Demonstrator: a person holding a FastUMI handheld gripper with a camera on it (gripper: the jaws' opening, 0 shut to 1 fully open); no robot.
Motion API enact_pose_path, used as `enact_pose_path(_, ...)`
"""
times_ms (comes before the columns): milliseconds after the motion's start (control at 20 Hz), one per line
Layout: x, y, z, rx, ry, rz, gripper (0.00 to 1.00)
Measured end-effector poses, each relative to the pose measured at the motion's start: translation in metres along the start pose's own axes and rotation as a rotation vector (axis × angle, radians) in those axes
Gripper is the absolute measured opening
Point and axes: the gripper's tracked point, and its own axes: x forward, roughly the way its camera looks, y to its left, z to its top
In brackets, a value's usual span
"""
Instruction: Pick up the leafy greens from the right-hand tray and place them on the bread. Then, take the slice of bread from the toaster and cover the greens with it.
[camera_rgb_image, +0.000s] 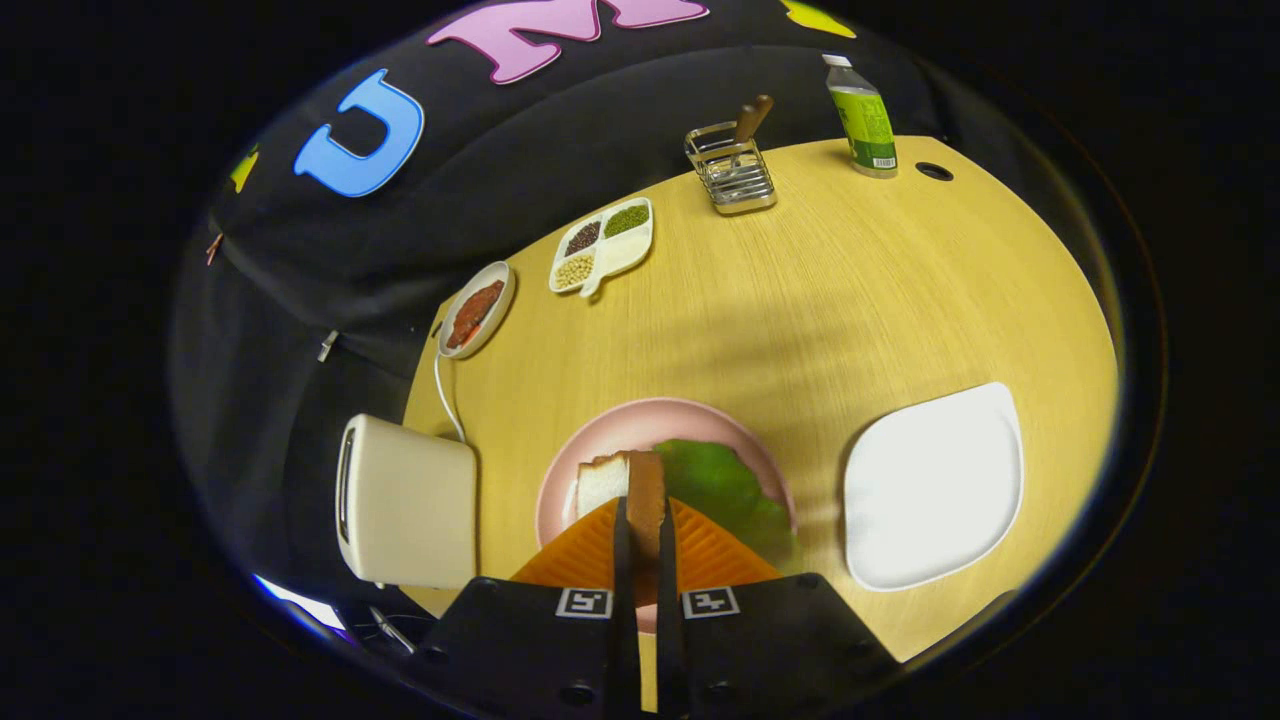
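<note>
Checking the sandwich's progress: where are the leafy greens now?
On the pink plate, just ahead of the gripper, which grips a bread slice edge-on beside the leafy greens.

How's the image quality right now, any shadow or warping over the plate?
Gripper view: sharp; fisheye bends the table edge; soft shadow crosses the wood toward the pink plate; no glare on the leafy greens; tool shut on the bread slice, edge-on.

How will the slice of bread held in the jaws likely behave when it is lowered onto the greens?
The slice of bread is pinched edge-on between the nearly closed jaws of the gripper, so it probably dents easily and may crumble. It looks light and may sag beyond the grip. Released on the uneven leafy greens over the pink plate, it could settle tilted.
</note>
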Motion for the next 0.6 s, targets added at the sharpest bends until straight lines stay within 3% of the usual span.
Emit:
enact_pose_path(250,0.014,-0.019,-0.005,-0.038,-0.006,-0.024,0.11)
enact_pose_path(400,0.018,-0.028,-0.007,-0.088,-0.027,-0.081,0.14)
enact_pose_path(550,0.018,-0.04,-0.007,-0.145,-0.045,-0.142,0.42)
enact_pose_path(600,0.019,-0.041,-0.006,-0.162,-0.057,-0.145,0.44)
